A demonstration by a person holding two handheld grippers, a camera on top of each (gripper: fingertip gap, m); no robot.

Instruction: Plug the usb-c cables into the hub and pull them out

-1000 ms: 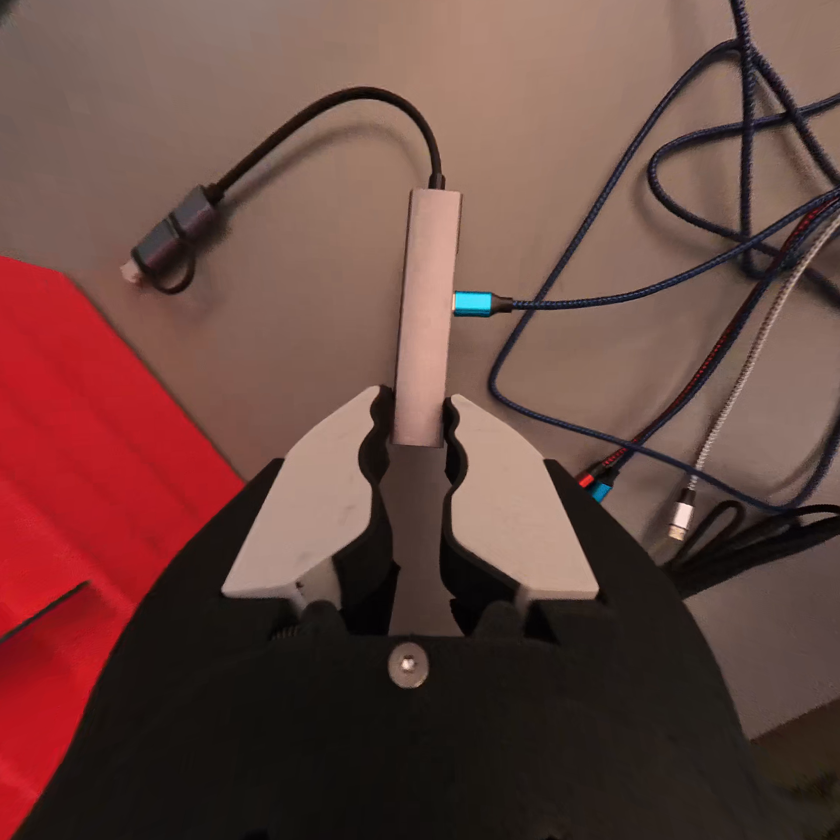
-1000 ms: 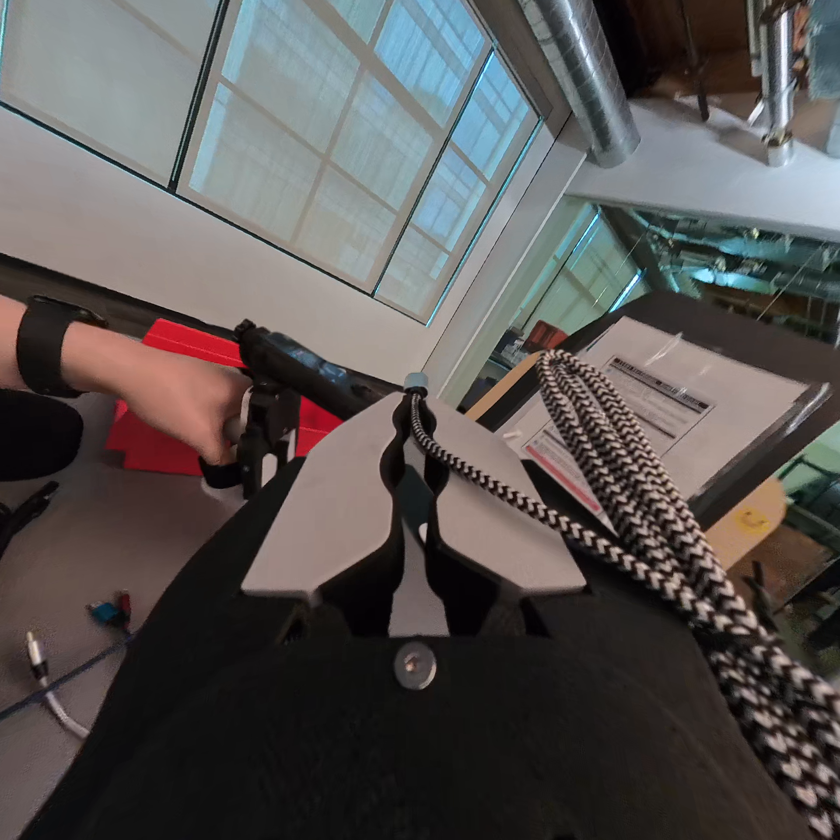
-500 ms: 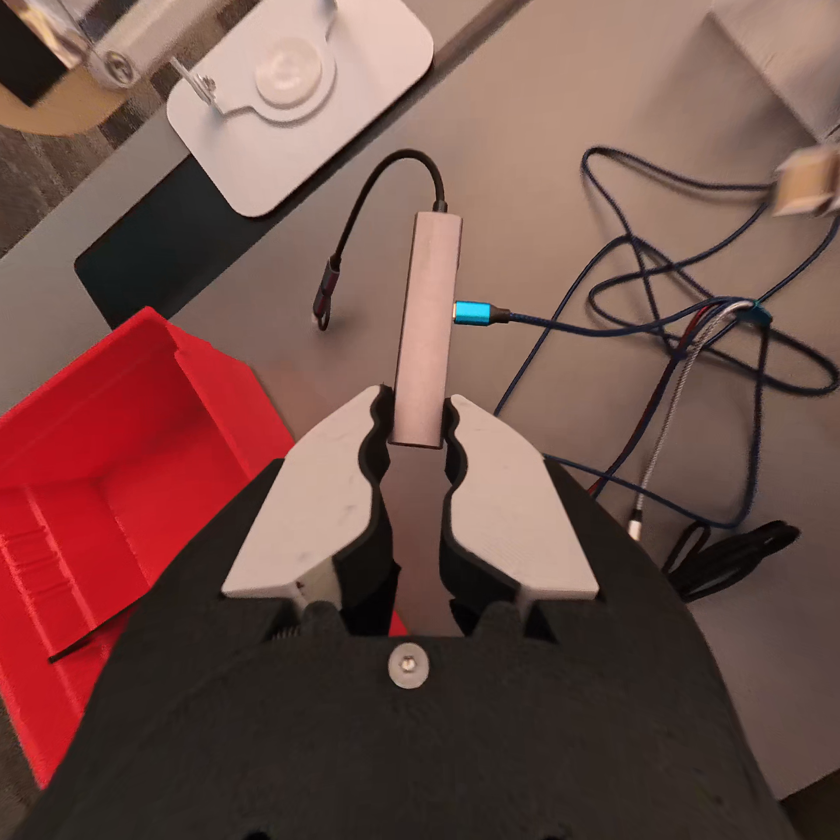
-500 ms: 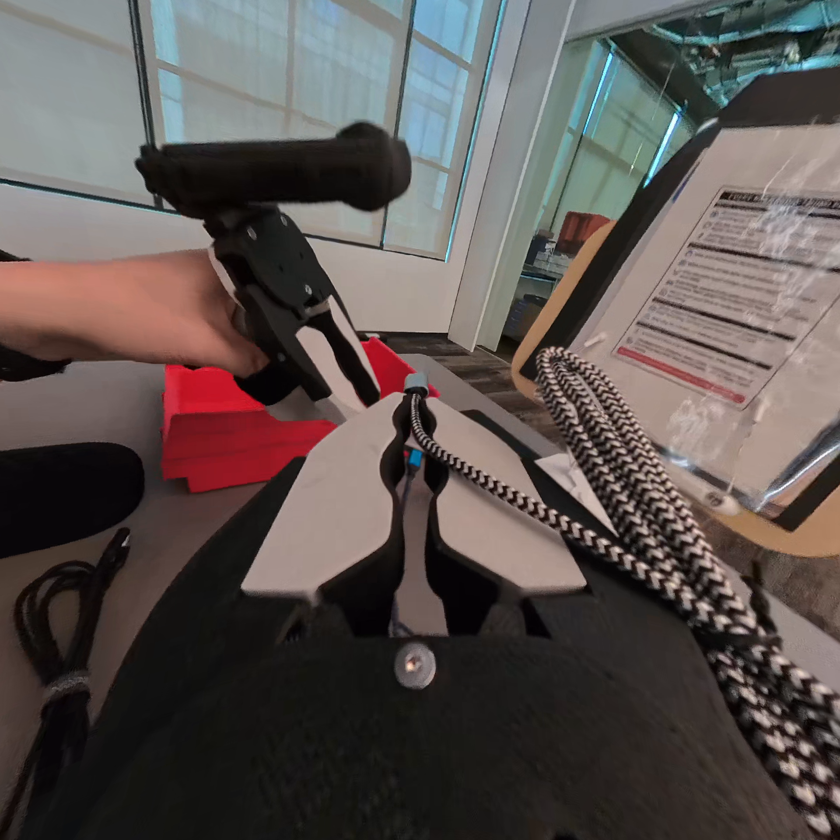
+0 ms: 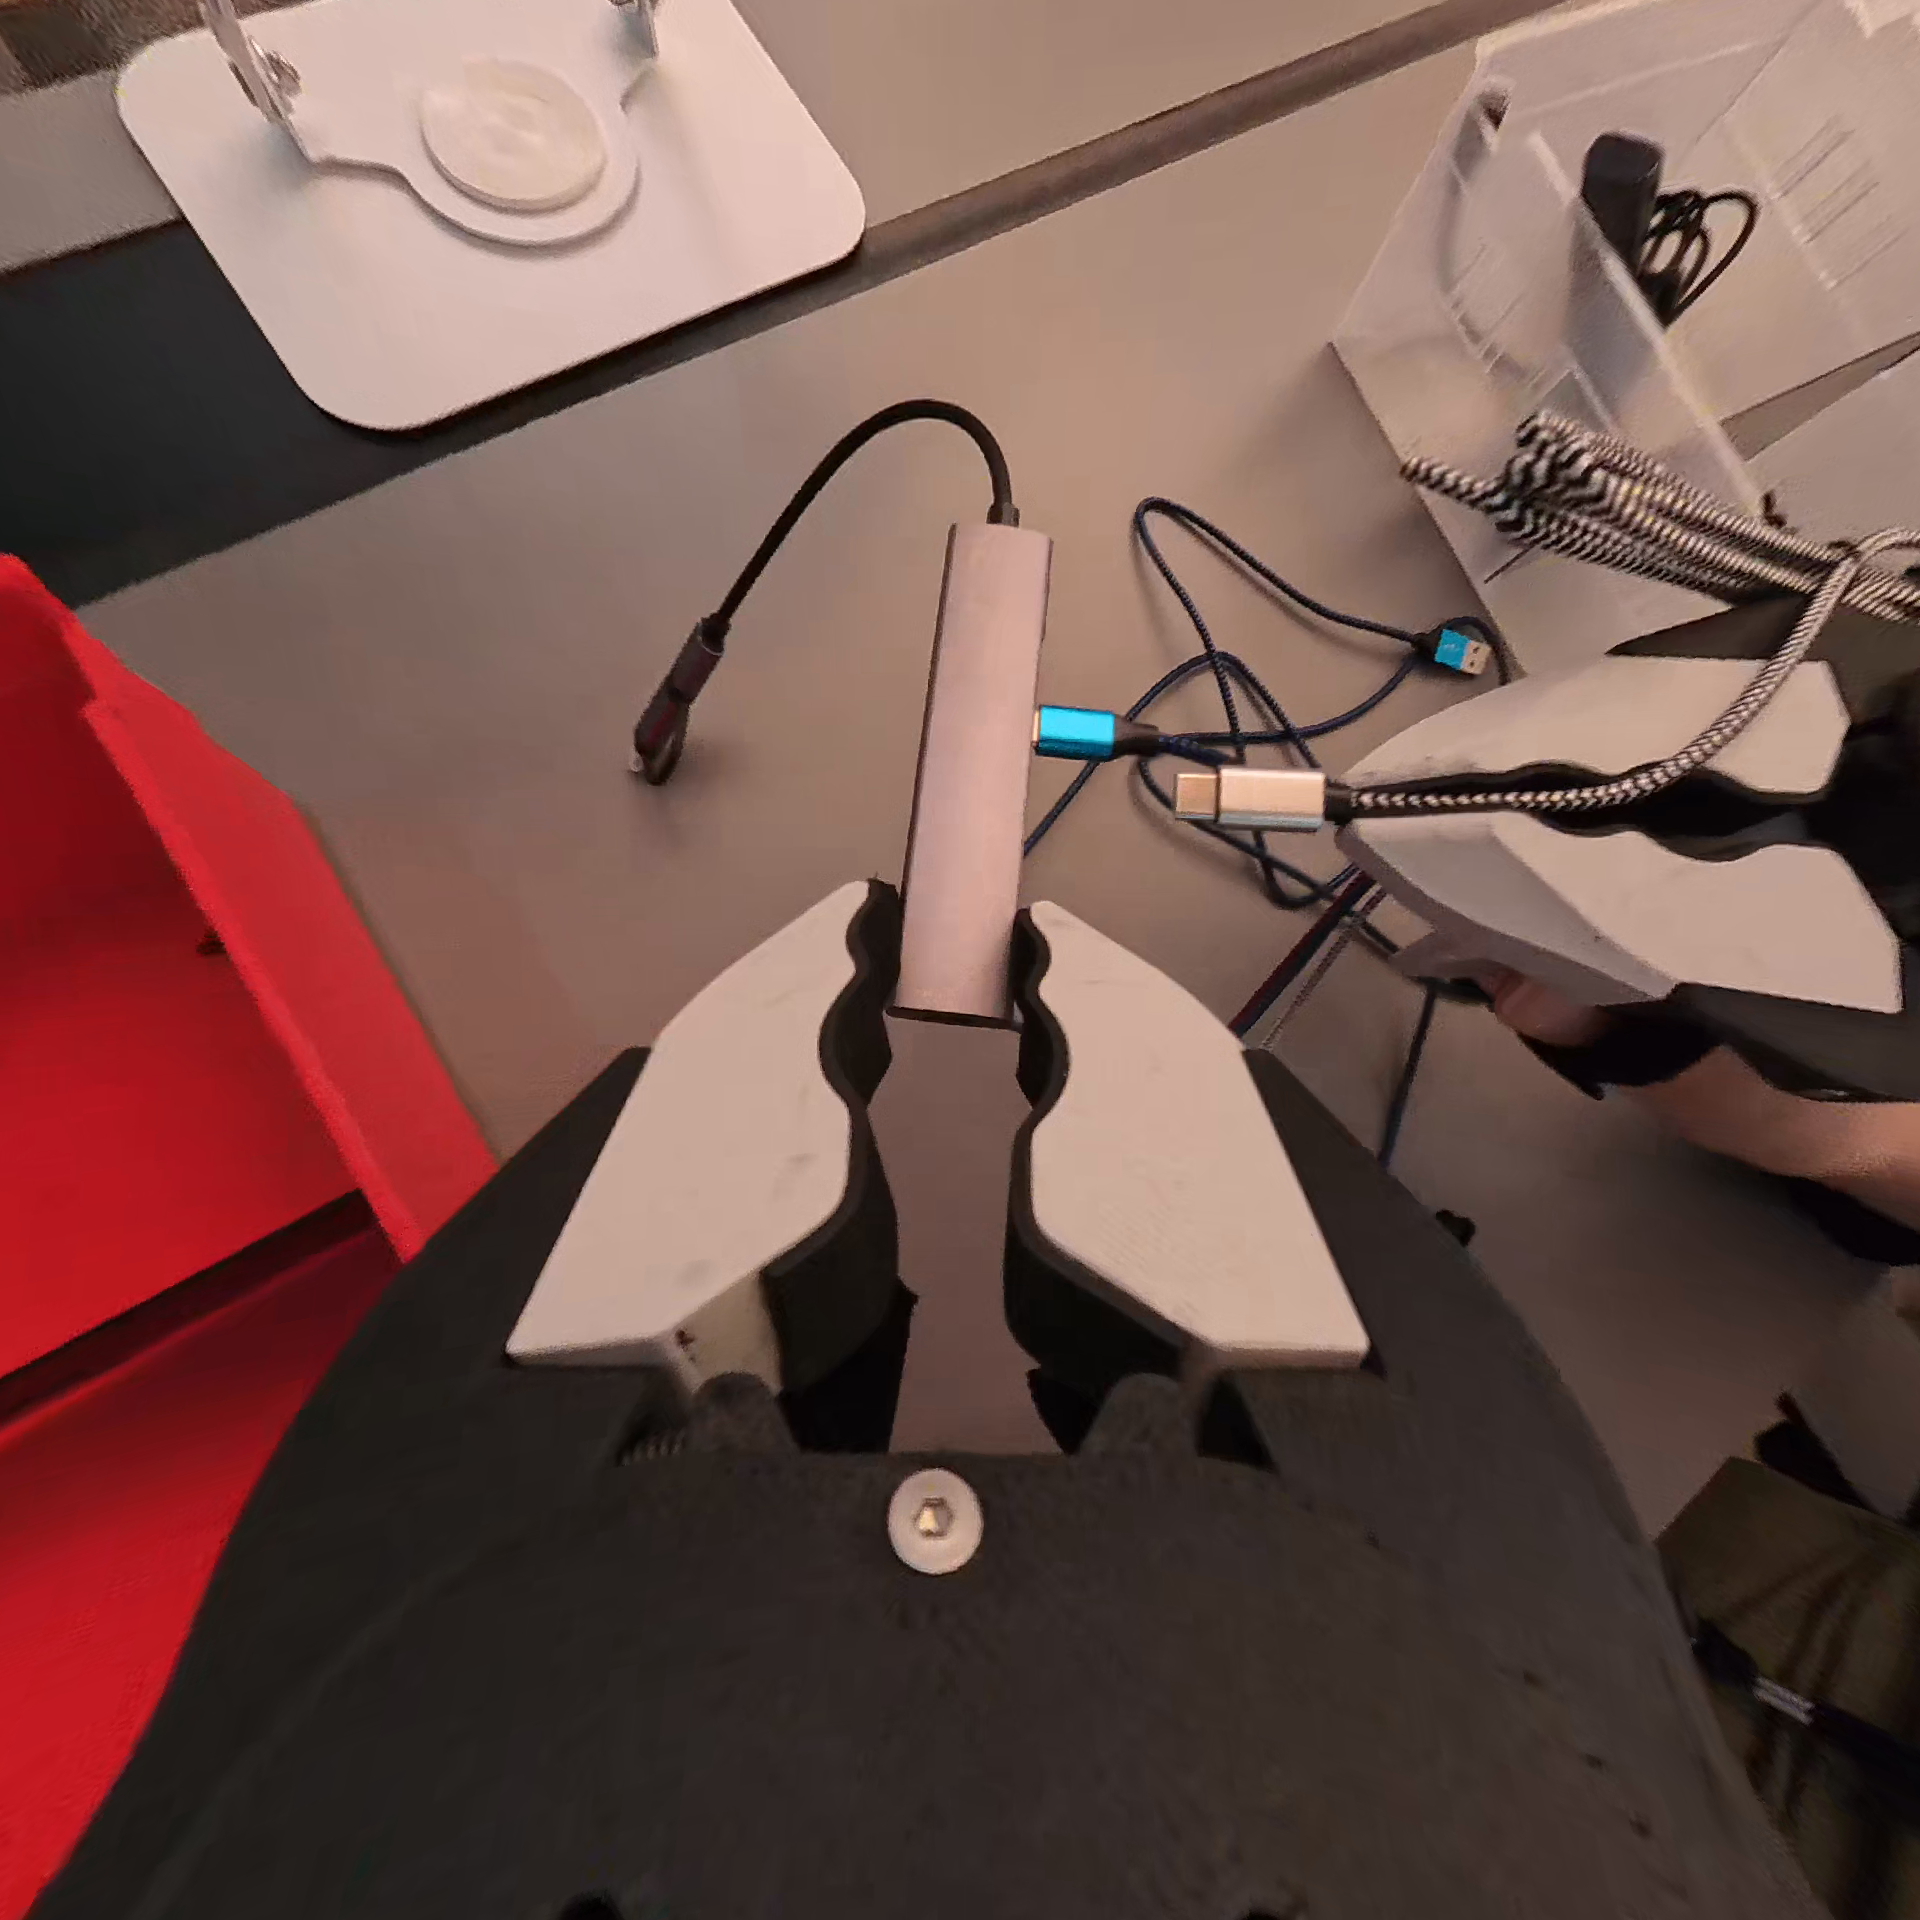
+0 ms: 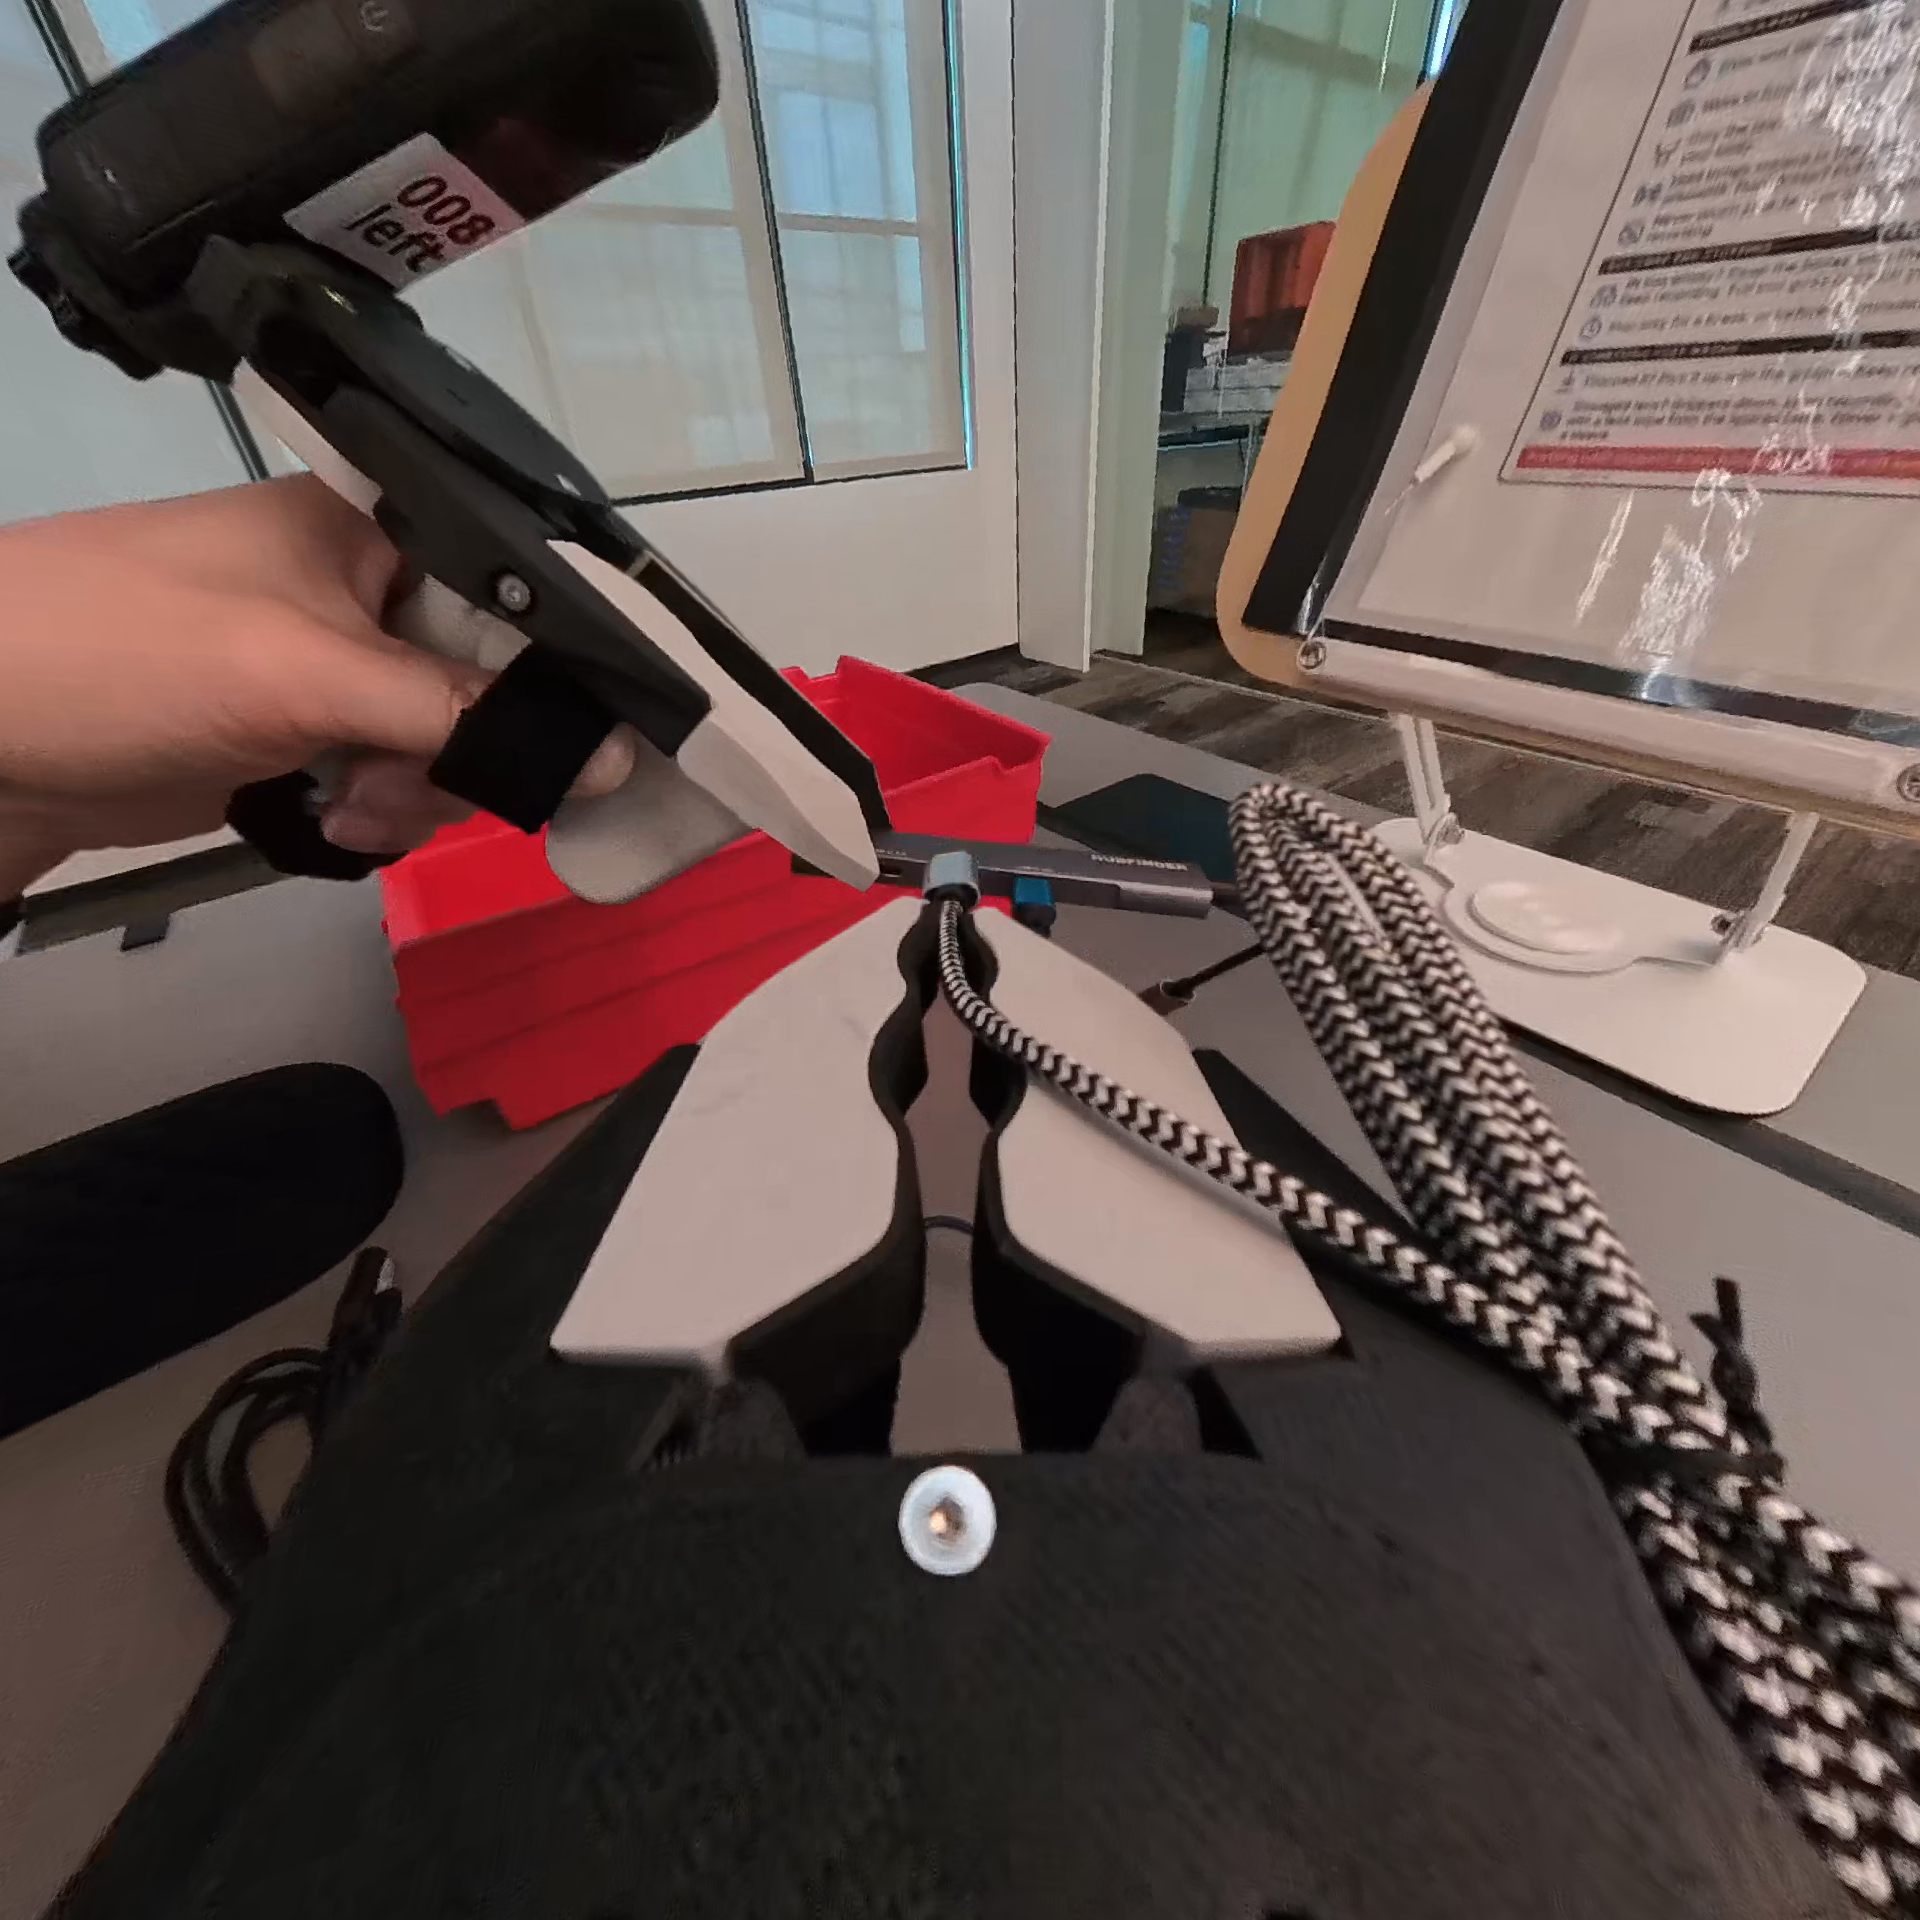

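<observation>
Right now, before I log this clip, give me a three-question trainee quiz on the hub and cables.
1. True or false: the blue-tipped cable is plugged into the hub.
2. What does the left gripper clamp? A) hub B) red bin C) stand
3. Fill in: the right gripper holds the black-and-white braided cable, whose silver plug is ___ the hub.

Key: 1 true; 2 A; 3 apart from, not yet inserted.
</observation>
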